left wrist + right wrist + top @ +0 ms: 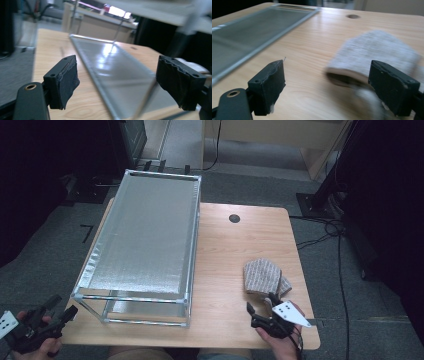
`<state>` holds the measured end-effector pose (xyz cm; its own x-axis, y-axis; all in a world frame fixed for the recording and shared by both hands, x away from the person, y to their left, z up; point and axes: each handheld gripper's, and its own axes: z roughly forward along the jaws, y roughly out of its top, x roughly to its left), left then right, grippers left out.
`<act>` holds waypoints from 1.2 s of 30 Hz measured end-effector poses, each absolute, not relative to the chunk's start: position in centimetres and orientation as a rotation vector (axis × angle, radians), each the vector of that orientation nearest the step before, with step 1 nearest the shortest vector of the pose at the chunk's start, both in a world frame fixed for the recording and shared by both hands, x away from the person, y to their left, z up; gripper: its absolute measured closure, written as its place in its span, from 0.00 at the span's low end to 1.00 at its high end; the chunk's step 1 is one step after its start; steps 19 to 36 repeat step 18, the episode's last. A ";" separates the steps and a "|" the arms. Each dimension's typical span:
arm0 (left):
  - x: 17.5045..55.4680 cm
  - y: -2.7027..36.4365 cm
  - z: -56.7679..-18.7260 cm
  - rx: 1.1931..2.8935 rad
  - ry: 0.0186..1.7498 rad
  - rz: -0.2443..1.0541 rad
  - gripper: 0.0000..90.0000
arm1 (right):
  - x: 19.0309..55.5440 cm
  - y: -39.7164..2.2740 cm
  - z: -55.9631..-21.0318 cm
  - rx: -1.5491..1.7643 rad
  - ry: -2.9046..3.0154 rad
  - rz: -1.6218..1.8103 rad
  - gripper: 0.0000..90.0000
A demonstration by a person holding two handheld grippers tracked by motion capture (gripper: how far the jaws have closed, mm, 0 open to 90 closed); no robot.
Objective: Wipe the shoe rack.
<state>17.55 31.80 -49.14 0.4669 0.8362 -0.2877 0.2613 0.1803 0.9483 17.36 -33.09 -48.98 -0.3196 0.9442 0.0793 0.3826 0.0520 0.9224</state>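
Both claws stand apart: the right claw near the knitted cloth, the left claw beside the metal rack.

Your left gripper sits off the bench's near left corner, jaws spread wide and empty, your left hand wrapped around its body. Your right gripper hovers over the bench's near right edge, jaws parted, held by your right hand.
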 end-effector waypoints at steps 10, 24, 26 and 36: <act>22.3 30.2 -51.0 1.464 1.331 0.535 0.19 | 18.4 -38.5 -50.6 1.515 1.591 1.133 0.15; 22.6 29.3 -51.2 1.537 1.362 0.592 0.19 | 18.6 -39.2 -51.1 1.543 1.577 1.114 0.15; 22.6 29.3 -51.2 1.537 1.362 0.592 0.19 | 18.6 -39.2 -51.1 1.543 1.577 1.114 0.15; 22.6 29.3 -51.2 1.537 1.362 0.592 0.19 | 18.6 -39.2 -51.1 1.543 1.577 1.114 0.15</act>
